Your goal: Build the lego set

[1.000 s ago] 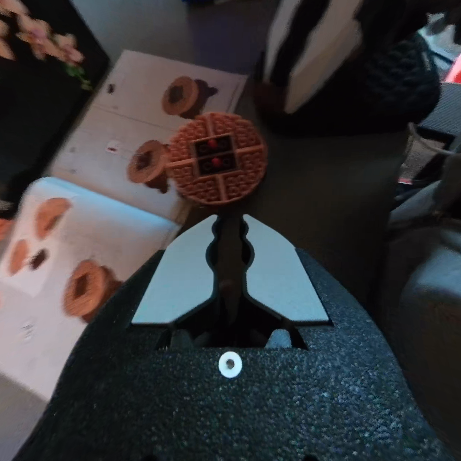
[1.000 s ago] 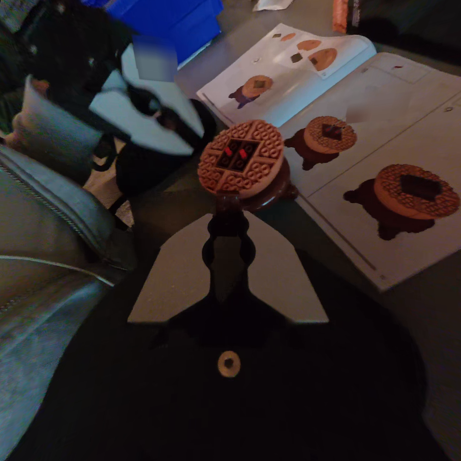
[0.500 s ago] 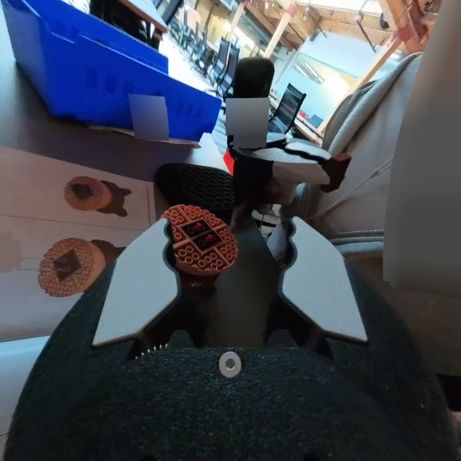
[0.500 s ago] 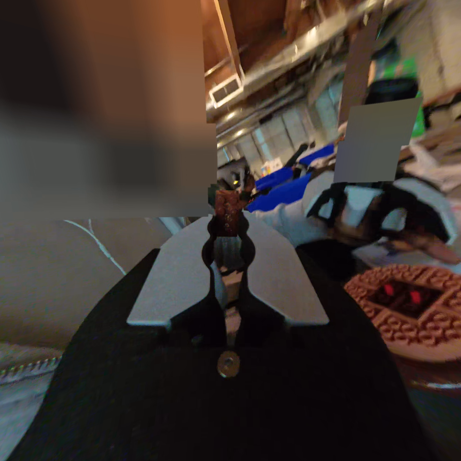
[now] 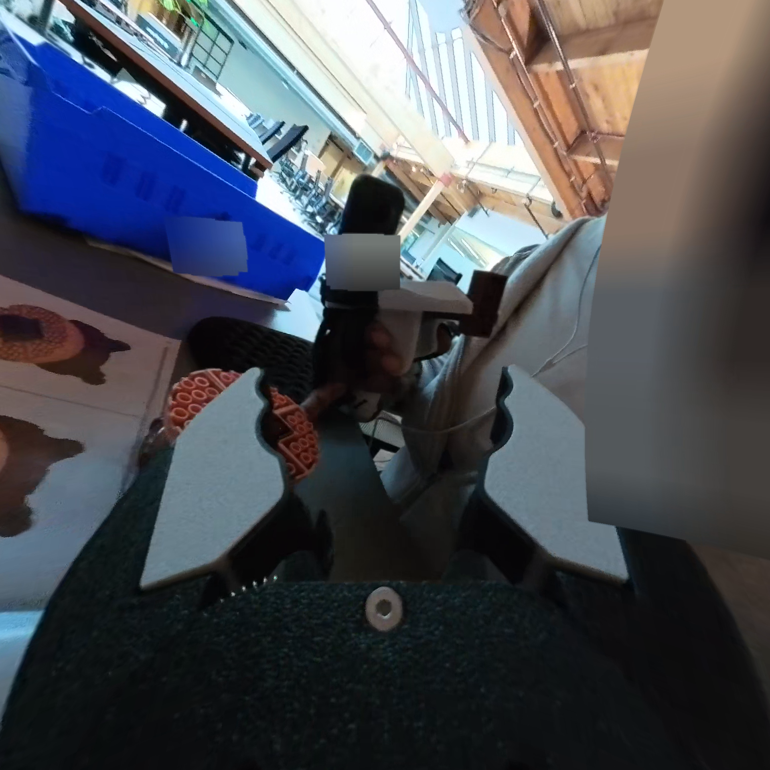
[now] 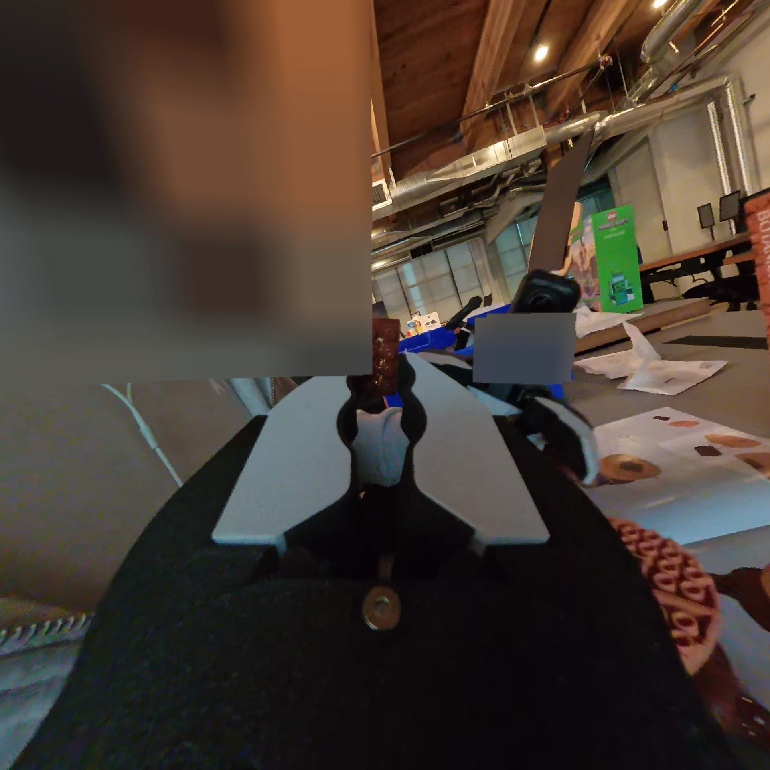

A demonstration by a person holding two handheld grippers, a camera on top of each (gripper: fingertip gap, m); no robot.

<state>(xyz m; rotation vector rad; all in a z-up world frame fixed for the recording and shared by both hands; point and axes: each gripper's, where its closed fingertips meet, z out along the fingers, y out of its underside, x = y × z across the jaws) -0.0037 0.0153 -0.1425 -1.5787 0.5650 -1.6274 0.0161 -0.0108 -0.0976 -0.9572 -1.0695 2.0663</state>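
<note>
left hand-held gripper [image 5: 379, 400] spread wide beside round orange brick disc [image 5: 298, 441], right hand-held gripper [image 6: 381, 375] clenching brown brick [image 6: 385, 358]

Both wrist views sit low over the table [image 5: 100, 287], tilted upward, facing each other; both share the round brick disc [image 5: 298, 441].

Two grippers are counted: the left gripper [image 5: 381, 400] and the right gripper [image 6: 377, 375]. One round orange studded disc [image 5: 298, 437] is counted. One dark brown brick [image 6: 385, 358] is counted. One open instruction booklet [image 6: 675, 454] is counted, with two printed disc pictures [image 5: 37, 337] seen on its page in the left wrist view. One blue bin [image 5: 104, 183] is seen in that view. One green box [image 6: 614, 258] is counted.
</note>
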